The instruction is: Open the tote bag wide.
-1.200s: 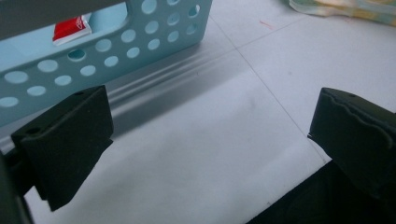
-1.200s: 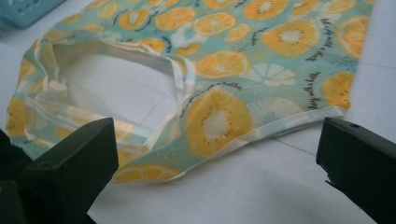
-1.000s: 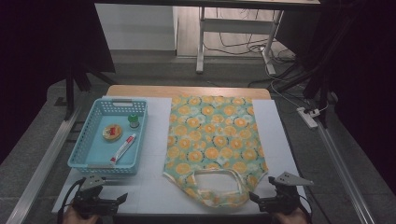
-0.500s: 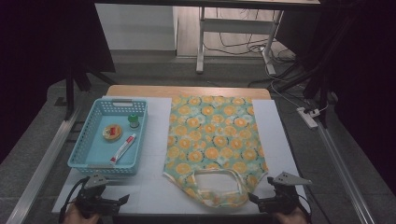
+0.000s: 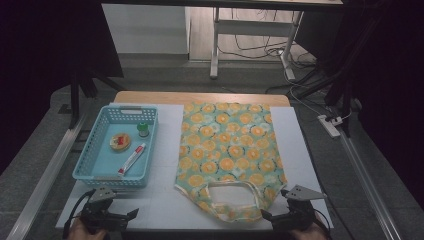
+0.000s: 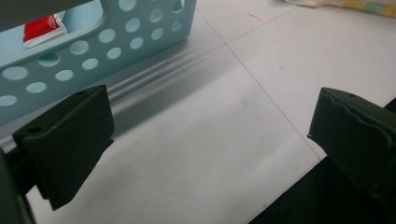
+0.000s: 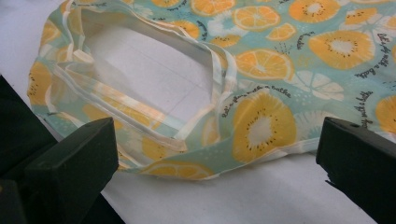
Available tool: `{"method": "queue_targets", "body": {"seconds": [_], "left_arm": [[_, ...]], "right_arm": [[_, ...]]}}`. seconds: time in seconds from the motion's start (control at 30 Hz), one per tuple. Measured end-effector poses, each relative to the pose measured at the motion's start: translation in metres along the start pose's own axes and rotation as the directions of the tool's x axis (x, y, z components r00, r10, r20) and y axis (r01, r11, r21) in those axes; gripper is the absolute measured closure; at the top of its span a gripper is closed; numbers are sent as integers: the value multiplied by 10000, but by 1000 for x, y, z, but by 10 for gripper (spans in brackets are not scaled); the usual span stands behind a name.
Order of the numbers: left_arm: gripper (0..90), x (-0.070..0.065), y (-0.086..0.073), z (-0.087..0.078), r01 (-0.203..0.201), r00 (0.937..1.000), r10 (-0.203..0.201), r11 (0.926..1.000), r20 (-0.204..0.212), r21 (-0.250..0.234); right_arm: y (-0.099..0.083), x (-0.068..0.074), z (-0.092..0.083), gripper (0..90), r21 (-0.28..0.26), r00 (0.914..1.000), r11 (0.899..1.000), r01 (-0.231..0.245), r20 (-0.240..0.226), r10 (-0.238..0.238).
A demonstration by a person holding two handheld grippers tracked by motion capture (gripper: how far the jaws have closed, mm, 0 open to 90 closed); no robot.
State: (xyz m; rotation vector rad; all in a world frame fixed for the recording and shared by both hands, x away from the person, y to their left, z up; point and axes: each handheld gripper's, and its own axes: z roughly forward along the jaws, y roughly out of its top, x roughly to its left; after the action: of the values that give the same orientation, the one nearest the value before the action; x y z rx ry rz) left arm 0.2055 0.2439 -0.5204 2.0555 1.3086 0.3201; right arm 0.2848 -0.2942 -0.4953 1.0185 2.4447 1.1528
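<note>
While the orange-slice print tote bag (image 5: 231,155) lay flat on the white table cover (image 5: 165,200), both grippers sat low at the near edge of that cover, one to either side of the bag's handle end. The right gripper (image 5: 280,218) rested just beside the near right corner of the bag, and in the right gripper view its two black jaws stood wide apart with nothing between them, the bag's pale handle loop (image 7: 140,88) and its hem lying just beyond the tips. The bag (image 7: 261,79) was not touched by either jaw as far as could be seen. The left gripper (image 5: 122,216) sat well to the left of the bag, just in front of the light blue perforated basket (image 5: 91,165). Its jaws were likewise spread wide and held nothing, and in the left gripper view the basket wall (image 6: 93,42) stood close beyond the left jaw, with a strip of the bag's edge far off at the top right. Inside the basket, left of the bag, lay a red-and-white toothpaste tube (image 5: 132,159), a small round orange item (image 5: 120,141) and a small green-capped bottle (image 5: 143,129), each apart from the others. A hand showed beneath each gripper at the table's near edge
</note>
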Motion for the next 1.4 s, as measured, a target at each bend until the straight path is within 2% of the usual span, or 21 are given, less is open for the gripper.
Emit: {"method": "queue_targets", "body": {"seconds": [0.17,0.4,0.63,0.73,0.9,1.07,1.1,1.17,1.27,1.3,1.4], "left_arm": [[0,0,0,0,-28,10000,28,10000,37,29],[0,0,0,0,-60,10000,60,10000,79,40],[0,0,0,0,-26,9999,26,10000,101,19],[0,1,0,0,-10,9999,10,10000,123,19],[0,1,0,0,5,9999,-5,10000,154,7],[0,1,0,0,7,9999,-8,10000,143,35],[0,1,0,0,7,9999,-8,10000,143,35],[0,1,0,0,37,9999,-37,10000,146,26],[0,1,0,0,46,9999,-46,10000,145,22],[0,1,0,0,49,9999,-49,10000,152,24],[0,1,0,0,67,9999,-68,10000,149,32]], "right_arm": [[2,1,-1,0,-70,10000,10000,55,-24,-55],[10,11,5,0,96,9992,9994,324,-229,-322],[15,19,10,0,225,9970,9988,434,-650,-419],[18,25,13,0,296,9940,9975,639,-905,-610],[22,36,17,0,385,9866,9946,964,-1355,-904],[27,50,24,0,471,9746,9904,1298,-1901,-1187],[27,50,24,0,471,9746,9904,1298,-1901,-1187],[31,58,30,0,532,9672,9875,1487,-2160,-1340],[33,63,35,0,558,9629,9851,1630,-2267,-1464],[36,67,39,0,528,9583,9827,1775,-2366,-1604],[42,75,43,0,400,9514,9800,1949,-2505,-1790]]}}
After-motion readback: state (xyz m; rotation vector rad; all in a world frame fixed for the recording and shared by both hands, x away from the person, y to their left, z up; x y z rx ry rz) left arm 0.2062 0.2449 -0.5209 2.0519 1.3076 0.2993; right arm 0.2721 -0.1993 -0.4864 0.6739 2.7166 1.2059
